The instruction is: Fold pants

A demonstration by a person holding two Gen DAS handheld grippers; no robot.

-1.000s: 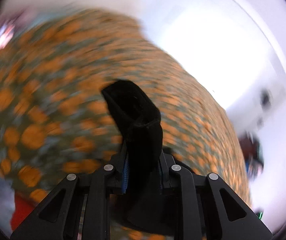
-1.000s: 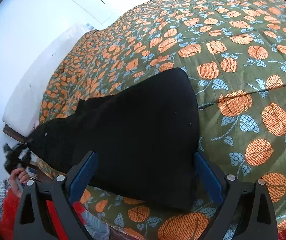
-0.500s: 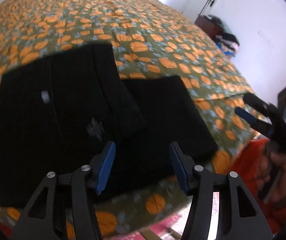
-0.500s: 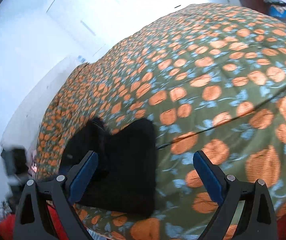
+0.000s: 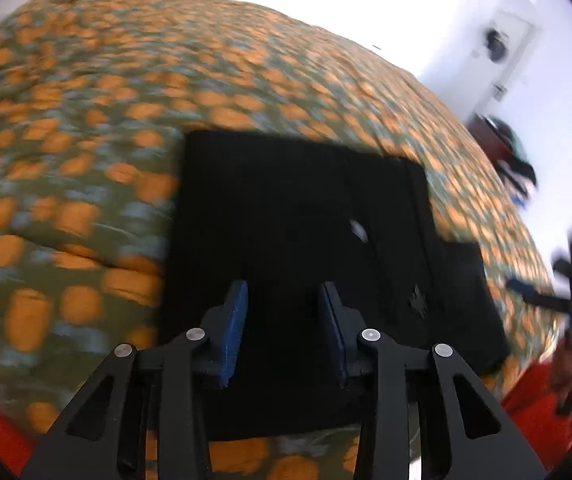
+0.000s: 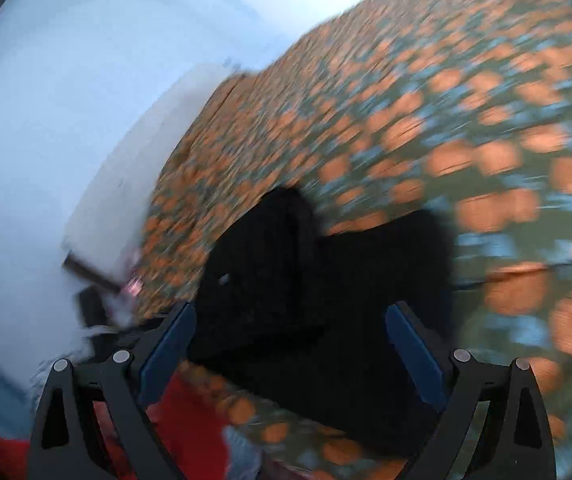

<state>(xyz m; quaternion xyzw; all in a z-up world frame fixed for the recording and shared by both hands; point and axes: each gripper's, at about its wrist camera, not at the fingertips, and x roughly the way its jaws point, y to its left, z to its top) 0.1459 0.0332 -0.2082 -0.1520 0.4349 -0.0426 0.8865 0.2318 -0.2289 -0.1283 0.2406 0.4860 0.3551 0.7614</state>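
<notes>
The black pants (image 5: 306,216) lie folded flat on the orange-and-green patterned bedspread (image 5: 65,120), near the bed's front edge. My left gripper (image 5: 283,300) hovers over their near part, open and empty. In the right wrist view the pants (image 6: 326,280) lie ahead, one layer folded over the other. My right gripper (image 6: 290,324) is wide open and empty, just short of their near edge. The right gripper also shows blurred at the far right of the left wrist view (image 5: 546,292).
The bedspread (image 6: 446,120) covers the whole bed. A white wall (image 6: 65,100) and a white pillow or headboard stand to the left. A dark dresser with clothes (image 5: 506,156) stands by the white door at the back right. Red clothing (image 6: 189,432) shows below the bed edge.
My left gripper let go of the pants fold a second ago and is now open above the folded pants. Both views have swung; the right gripper moved back closer to the pants.
</notes>
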